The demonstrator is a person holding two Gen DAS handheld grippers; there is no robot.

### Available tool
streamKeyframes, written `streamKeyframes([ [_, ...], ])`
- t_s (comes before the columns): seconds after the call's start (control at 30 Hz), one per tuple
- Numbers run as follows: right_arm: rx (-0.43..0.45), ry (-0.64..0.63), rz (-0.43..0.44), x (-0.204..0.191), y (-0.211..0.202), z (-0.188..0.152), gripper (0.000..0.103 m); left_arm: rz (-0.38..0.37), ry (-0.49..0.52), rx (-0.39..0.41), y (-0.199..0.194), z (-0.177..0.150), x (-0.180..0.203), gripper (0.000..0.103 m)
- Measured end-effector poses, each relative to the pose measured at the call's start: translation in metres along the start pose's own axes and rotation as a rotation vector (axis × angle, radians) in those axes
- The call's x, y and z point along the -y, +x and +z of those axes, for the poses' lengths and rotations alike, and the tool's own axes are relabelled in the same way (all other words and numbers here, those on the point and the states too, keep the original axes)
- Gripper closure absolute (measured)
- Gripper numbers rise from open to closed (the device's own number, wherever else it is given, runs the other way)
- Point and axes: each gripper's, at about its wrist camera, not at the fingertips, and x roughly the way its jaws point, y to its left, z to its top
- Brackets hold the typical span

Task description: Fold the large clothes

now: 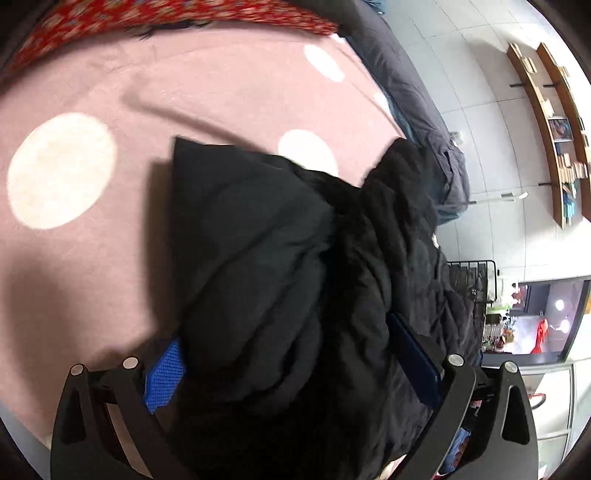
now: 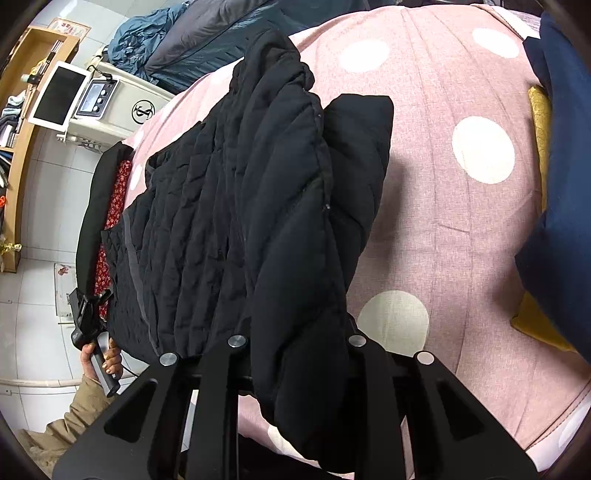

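Note:
A large black quilted jacket point(image 2: 229, 206) lies on a bed with a pink sheet with white dots point(image 2: 443, 229). In the right wrist view my right gripper point(image 2: 299, 347) is shut on a thick fold of the jacket, which hangs over and between the fingers. In the left wrist view my left gripper point(image 1: 295, 354) holds a bulky bunch of the same jacket point(image 1: 258, 240) between its blue pads point(image 1: 164, 373); the jaws stand wide around the padding. The left gripper also shows in the right wrist view point(image 2: 88, 314), held by a hand at the jacket's far edge.
A navy pillow point(image 2: 561, 206) and a yellow cloth point(image 2: 539, 122) lie at the bed's right side. Grey and blue bedding point(image 2: 192, 40) is piled at the far end. A red floral cloth point(image 1: 147, 18) borders the sheet. Shelves point(image 1: 554, 122) and tiled floor lie beyond the bed.

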Motion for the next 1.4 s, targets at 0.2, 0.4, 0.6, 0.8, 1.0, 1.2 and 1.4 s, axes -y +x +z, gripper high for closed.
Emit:
streamKeyframes([
  [0.2, 0.032, 0.016, -0.022, 0.000, -0.001, -0.010, 0.082, -0.046, 0.106, -0.072, 0.005, -0.001, 0.007, 0.007],
  [0.4, 0.061, 0.006, -0.066, -0.010, -0.004, -0.015, 0.082, 0.078, 0.202, -0.086, 0.019, -0.003, 0.025, 0.036],
  [0.6, 0.098, -0.062, -0.126, -0.034, -0.012, -0.017, 0.083, 0.084, 0.191, -0.012, -0.002, -0.015, 0.032, 0.064],
  [0.8, 0.141, -0.198, -0.170, -0.067, -0.028, -0.019, 0.085, 0.069, 0.202, 0.041, -0.017, -0.030, 0.055, 0.073],
  [1.0, 0.190, -0.310, -0.119, -0.089, -0.058, -0.011, 0.088, 0.014, 0.206, 0.096, -0.040, -0.035, 0.089, 0.076],
  [1.2, 0.284, -0.403, -0.073, -0.082, -0.114, -0.004, 0.090, -0.004, 0.363, 0.138, -0.057, -0.051, 0.177, 0.077],
  [1.4, 0.397, -0.399, -0.024, -0.008, -0.213, 0.005, 0.092, -0.046, 0.514, 0.152, -0.043, -0.102, 0.296, 0.077],
])
